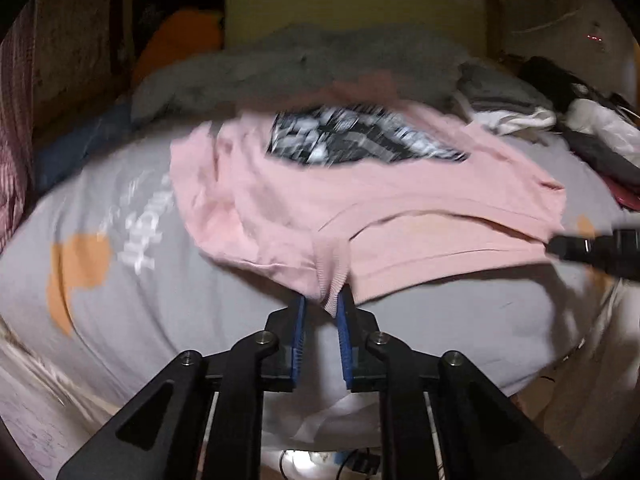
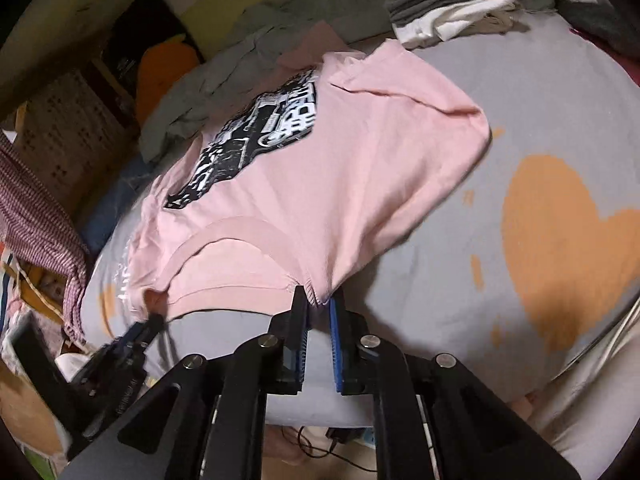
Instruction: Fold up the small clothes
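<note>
grey bedsheet [image 2: 440, 216] with orange heart [image 2: 568, 240]

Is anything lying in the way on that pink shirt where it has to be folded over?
Nothing visible does. Both tongs, left and right, already pinch the pink shirt at its near edge. Its printed front lies bare on the grey bedcover; the grey clothes lie beyond its far end.

Your grey bedcover with orange hearts [image 2: 460, 240] carries a pink printed T-shirt [image 2: 320, 184] — beyond it, crumpled grey garments [image 1: 288, 64] and a folded grey-and-white stack [image 2: 444, 4]
</note>
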